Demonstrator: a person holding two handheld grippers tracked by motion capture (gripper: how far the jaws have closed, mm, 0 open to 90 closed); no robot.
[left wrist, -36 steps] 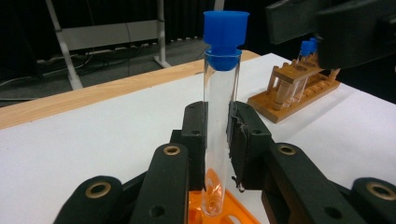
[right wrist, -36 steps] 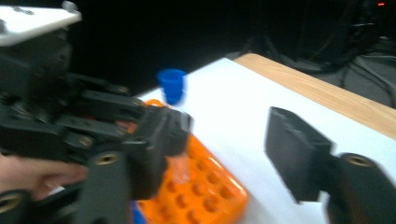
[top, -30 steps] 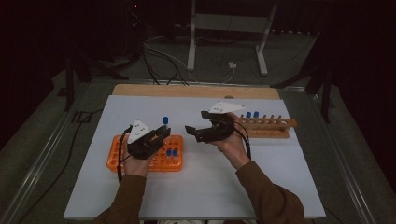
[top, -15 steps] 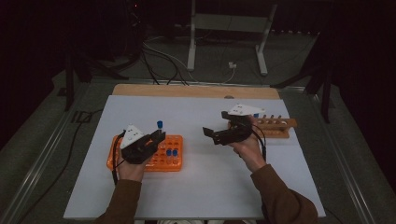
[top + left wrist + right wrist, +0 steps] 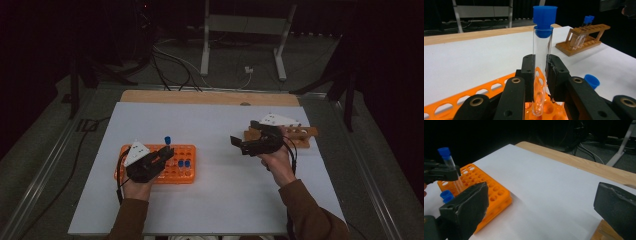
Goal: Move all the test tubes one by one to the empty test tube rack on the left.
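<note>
Orange rack (image 5: pixel 180 172) under your left gripper (image 5: pixel 161 156), clamped on a capped tube (image 5: pixel 542 62) held upright to drop into a hole | your right gripper (image 5: pixel 245 142), jaws spread empty, near wooden rack (image 5: pixel 300 136) for another.

Room dim, bkgd nearly black; light from overhead falls mostly on the white counter (image 5: pixel 225 200). High view soft, grainy, low detail. Both gripper views: near tongs blurry at bottom edge, bkgd out of focus, soft shadows.
</note>
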